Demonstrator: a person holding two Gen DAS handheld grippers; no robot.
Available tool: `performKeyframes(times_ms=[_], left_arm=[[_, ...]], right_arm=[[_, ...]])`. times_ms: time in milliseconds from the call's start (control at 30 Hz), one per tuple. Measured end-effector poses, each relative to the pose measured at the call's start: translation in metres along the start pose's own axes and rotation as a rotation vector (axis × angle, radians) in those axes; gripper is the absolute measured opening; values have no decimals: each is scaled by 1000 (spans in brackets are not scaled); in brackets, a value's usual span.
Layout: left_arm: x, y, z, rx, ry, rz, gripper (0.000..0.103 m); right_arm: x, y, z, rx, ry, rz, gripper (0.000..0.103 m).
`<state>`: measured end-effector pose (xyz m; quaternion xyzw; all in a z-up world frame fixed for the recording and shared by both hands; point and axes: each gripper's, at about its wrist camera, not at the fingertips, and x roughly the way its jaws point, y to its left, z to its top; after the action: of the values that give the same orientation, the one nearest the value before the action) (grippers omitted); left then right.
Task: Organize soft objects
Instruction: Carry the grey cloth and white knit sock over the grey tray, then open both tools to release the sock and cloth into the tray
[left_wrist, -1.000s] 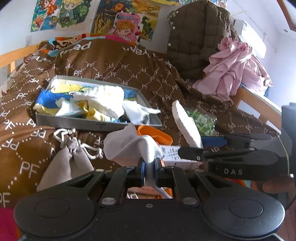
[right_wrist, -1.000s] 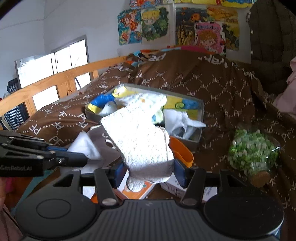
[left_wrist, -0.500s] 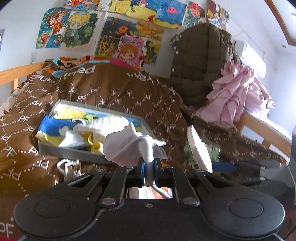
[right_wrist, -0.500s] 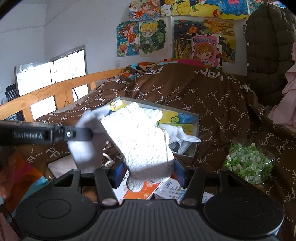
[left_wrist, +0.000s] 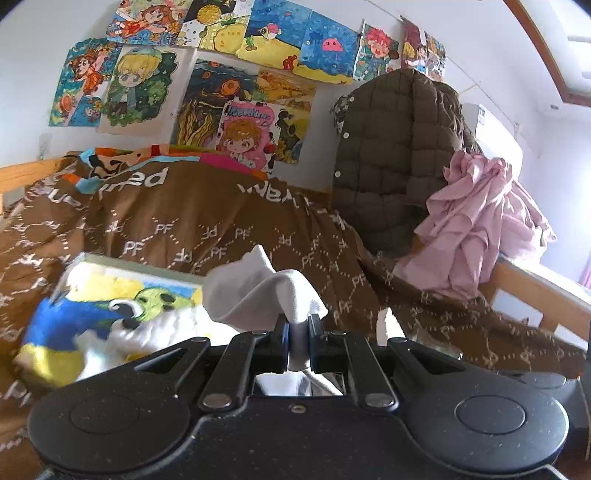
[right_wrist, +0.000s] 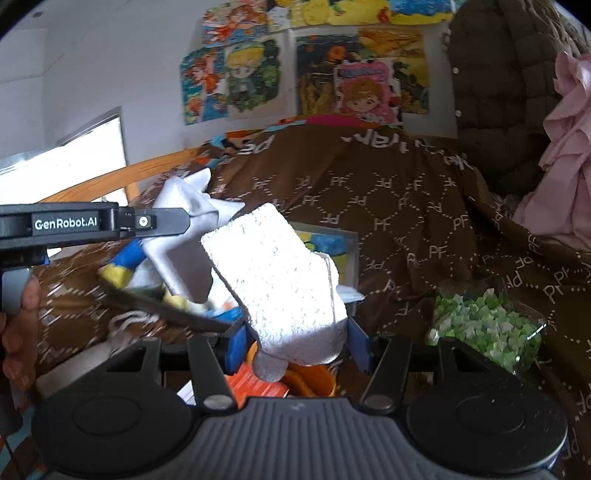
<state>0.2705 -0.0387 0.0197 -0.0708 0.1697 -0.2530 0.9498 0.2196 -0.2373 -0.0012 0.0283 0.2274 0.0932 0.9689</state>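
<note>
My left gripper (left_wrist: 297, 332) is shut on a thin white sock (left_wrist: 258, 291) that bunches up above its fingers. In the right wrist view that left gripper (right_wrist: 177, 221) reaches in from the left, and its sock (right_wrist: 184, 240) hangs over the grey box (right_wrist: 166, 306). My right gripper (right_wrist: 297, 345) is shut on a fluffy white sock (right_wrist: 280, 280), which stands up between the blue pads (right_wrist: 236, 343), just in front of the box. The box (left_wrist: 122, 264) lies on the brown quilt and holds blue, yellow and white soft things (left_wrist: 92, 317).
A clear bag of green bits (right_wrist: 487, 325) lies on the quilt at the right. An orange object (right_wrist: 314, 376) and printed cartons sit under my right gripper. A drawstring pouch (right_wrist: 122, 321) lies left of them. A padded coat (left_wrist: 399, 155) and pink clothes (left_wrist: 480, 229) hang behind.
Both grippers have moved forward toward the box with their socks still held. The left one now holds its sock over the box. Both views have tipped upward.
</note>
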Motion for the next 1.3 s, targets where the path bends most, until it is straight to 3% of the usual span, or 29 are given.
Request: performKeyframes(times_ms=[233,433,567,1033,1300], left_arm=[[50,17,4,-9,-13,-31,10],[78,35,-12,-62,-25,-29,10],[92,45,-23,-75,7,-16,10],[113,67,-39,-101,124,43,11],[115,63,-38,-92,144,50,12]], right_arm=[[50,-15,19,53,-12,-31,60],[91,-19,29,38,-4,-34,60],[112,-21,30,41,17,-46,60],[149,-18,30,11,94,-59,60],[151,-14,26,-9,120,-63,61]])
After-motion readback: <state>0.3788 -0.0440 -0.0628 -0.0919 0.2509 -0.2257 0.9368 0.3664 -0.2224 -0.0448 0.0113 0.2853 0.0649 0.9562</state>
